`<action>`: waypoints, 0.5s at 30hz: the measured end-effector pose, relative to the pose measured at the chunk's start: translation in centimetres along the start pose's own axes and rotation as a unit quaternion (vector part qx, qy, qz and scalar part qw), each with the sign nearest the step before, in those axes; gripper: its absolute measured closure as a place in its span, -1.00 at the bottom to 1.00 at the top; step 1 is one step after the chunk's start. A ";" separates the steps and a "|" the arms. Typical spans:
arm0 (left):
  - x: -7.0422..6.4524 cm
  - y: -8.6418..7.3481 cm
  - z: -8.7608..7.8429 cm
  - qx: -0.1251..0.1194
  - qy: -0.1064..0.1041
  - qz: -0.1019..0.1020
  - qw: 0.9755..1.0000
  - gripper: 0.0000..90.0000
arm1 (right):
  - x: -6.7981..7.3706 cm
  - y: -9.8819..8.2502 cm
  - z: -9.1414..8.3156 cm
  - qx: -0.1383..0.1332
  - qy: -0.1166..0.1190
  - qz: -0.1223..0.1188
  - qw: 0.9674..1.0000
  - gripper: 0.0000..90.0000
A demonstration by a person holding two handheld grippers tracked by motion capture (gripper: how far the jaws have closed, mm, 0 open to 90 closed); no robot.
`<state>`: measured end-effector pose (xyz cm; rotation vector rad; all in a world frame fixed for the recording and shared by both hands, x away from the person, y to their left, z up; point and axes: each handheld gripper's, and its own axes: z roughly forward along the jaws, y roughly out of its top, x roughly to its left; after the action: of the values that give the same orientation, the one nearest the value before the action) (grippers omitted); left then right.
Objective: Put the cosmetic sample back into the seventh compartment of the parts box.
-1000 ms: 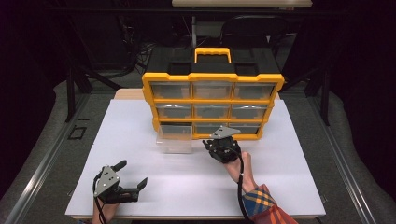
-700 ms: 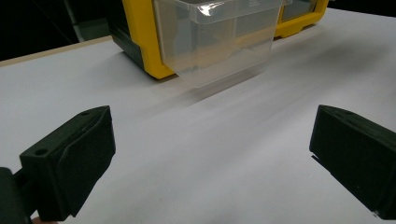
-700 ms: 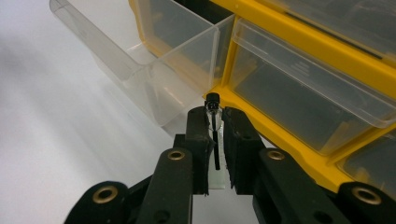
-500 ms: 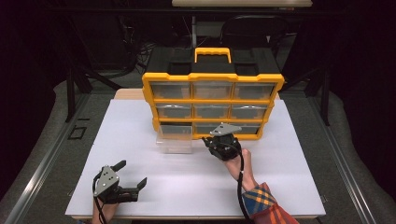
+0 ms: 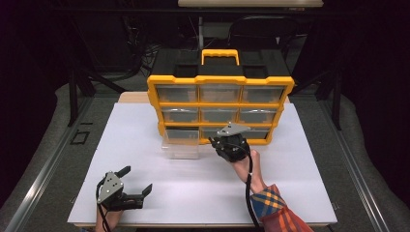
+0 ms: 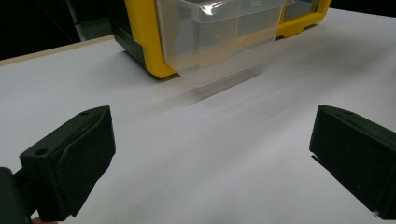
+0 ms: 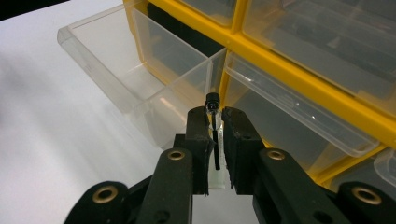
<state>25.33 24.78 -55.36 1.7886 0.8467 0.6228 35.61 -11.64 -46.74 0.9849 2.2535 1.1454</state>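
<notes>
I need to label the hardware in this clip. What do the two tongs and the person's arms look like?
Both tongs, left and right, are black with blocky jaws, brass-coloured rivets at the linkages, a grey three-cornered plate on top and a black trailing cable. The right arm wears a plaid sleeve in red, blue and yellow.

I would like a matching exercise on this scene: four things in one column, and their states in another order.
Things:
1. left hand-held gripper
2. right hand-held gripper
3. bottom-left drawer
4. carry handle

States:
A. pulled out of the cabinet
B. open, holding nothing
C. on top of the cabinet, orange
D. shut on a small black part

Pairs: 1-B, 2-D, 3-A, 4-C
</notes>
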 end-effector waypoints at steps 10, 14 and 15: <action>0.0 0.0 0.0 -0.001 -0.001 0.000 1.000 -1.00 | -0.1 0.9 0.0 -0.007 -0.002 -0.005 1.000 0.79; 0.0 0.0 0.0 0.000 -0.001 0.001 1.000 -1.00 | 0.0 1.4 0.0 -0.007 -0.001 -0.008 1.000 0.79; 0.0 0.0 0.0 0.000 -0.001 0.000 1.000 -1.00 | 0.0 1.6 0.0 -0.009 -0.002 -0.011 1.000 0.79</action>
<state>25.32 24.76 -55.35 1.7890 0.8449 0.6219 36.27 -10.95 -45.40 0.9538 2.2415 1.1509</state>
